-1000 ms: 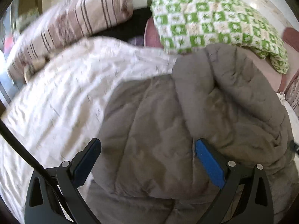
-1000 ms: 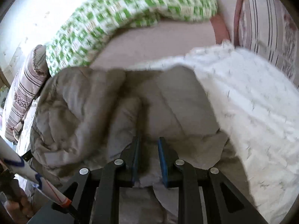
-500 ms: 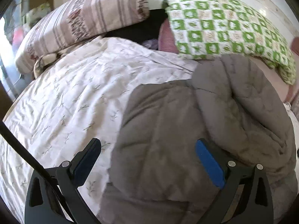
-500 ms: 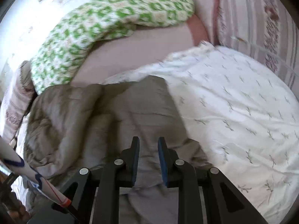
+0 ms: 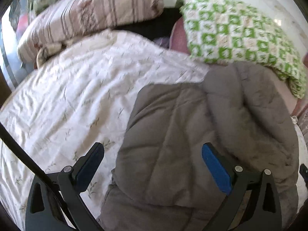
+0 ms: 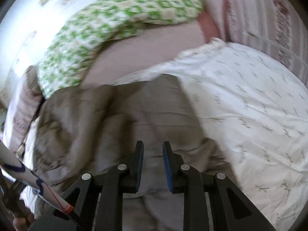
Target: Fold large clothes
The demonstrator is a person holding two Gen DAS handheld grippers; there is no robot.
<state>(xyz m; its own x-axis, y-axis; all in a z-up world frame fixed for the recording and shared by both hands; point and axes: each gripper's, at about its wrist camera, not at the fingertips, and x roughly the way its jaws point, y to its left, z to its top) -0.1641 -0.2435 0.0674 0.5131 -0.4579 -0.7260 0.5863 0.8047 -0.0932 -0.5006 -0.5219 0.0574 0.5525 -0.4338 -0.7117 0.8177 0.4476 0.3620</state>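
A large grey-brown quilted jacket (image 5: 192,130) lies bunched on a white bedspread (image 5: 77,100); its right part is folded over into a thick roll. My left gripper (image 5: 152,163) is open and wide, hovering over the jacket's near left part, holding nothing. In the right wrist view the jacket (image 6: 146,115) fills the middle. My right gripper (image 6: 153,159) has its jaws narrowly apart with a fold of the jacket's lighter lining between them.
A green-and-white checked blanket (image 5: 240,32) lies behind the jacket on a pink sheet (image 6: 144,48). A striped pillow (image 5: 92,13) is at the back left, and shows in the right wrist view (image 6: 269,19). A white marked stick (image 6: 32,182) crosses the lower left.
Both views shifted with the grippers' motion over the jacket; the jacket's left edge now sits further right under the left gripper. The right gripper stays narrowly shut on the lining.
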